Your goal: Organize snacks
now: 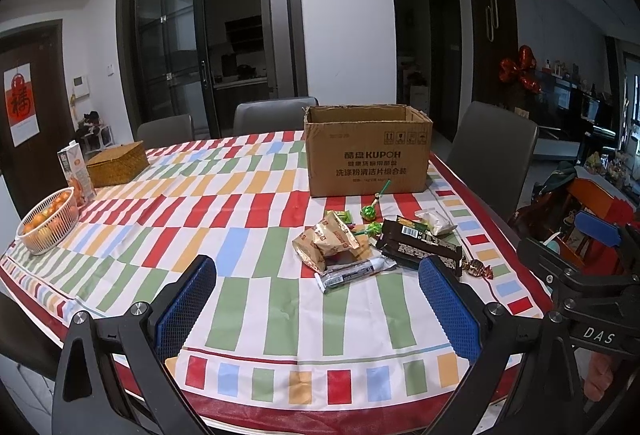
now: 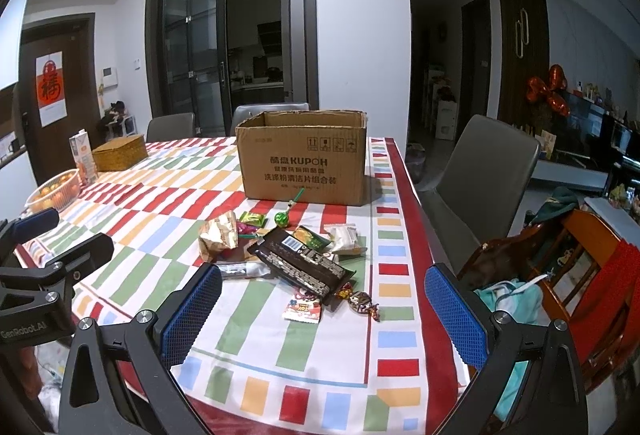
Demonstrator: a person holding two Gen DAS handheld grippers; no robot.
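Both claws, left (image 1: 318, 299) and right (image 2: 324, 301), are held wide open, empty. Snacks (image 2: 280, 251) are heaped before the box (image 2: 304, 155); overlapped wrappers risk being dragged off the surface (image 2: 256, 315).

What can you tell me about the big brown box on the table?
The cardboard box is plain brown corrugated card, standing upright near the far right part of the striped tablecloth. Its top is open, with ragged edges. The front face bears dark printing: "KUPOH", Chinese characters and small handling symbols. Its inside is hidden. Snacks lie just before it, and a green lollipop has its stick reaching toward the base.
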